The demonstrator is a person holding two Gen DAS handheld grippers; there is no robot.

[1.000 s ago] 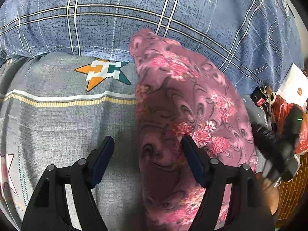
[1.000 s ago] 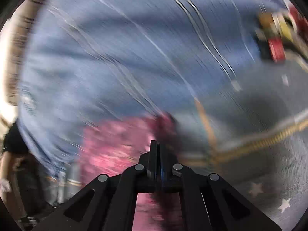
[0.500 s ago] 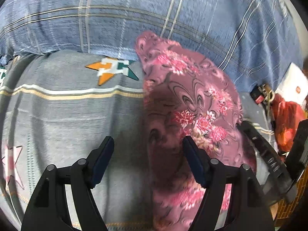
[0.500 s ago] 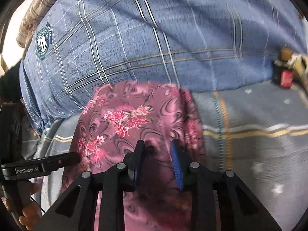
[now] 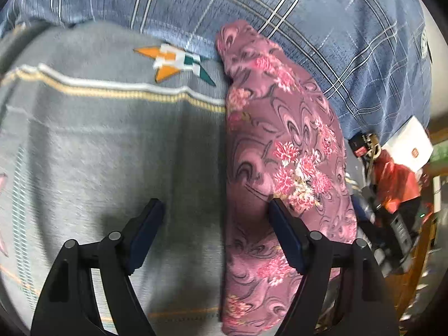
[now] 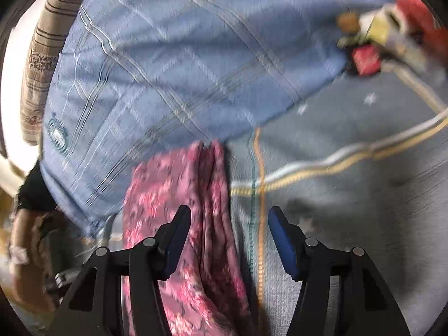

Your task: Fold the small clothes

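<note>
A small pink floral garment (image 5: 282, 154) lies folded lengthwise on the grey bedsheet (image 5: 112, 151), its far end against the blue plaid quilt (image 5: 280, 8). My left gripper (image 5: 214, 218) is open and empty, its right finger over the garment's left edge. In the right wrist view the garment (image 6: 179, 196) lies under the left finger of my right gripper (image 6: 229, 224), which is open and holds nothing. The right gripper also shows at the left view's right edge (image 5: 392, 229).
The blue plaid quilt (image 6: 182, 70) is bunched along the far side. Keys and a red bag (image 5: 392, 173) with a white box (image 5: 411, 142) lie to the right. The sheet has a striped band (image 6: 350, 156) and star prints.
My right gripper was shut on the garment's edge, then opened and let it go. The garment now lies flat. The left gripper stayed open and shifted slightly left.
</note>
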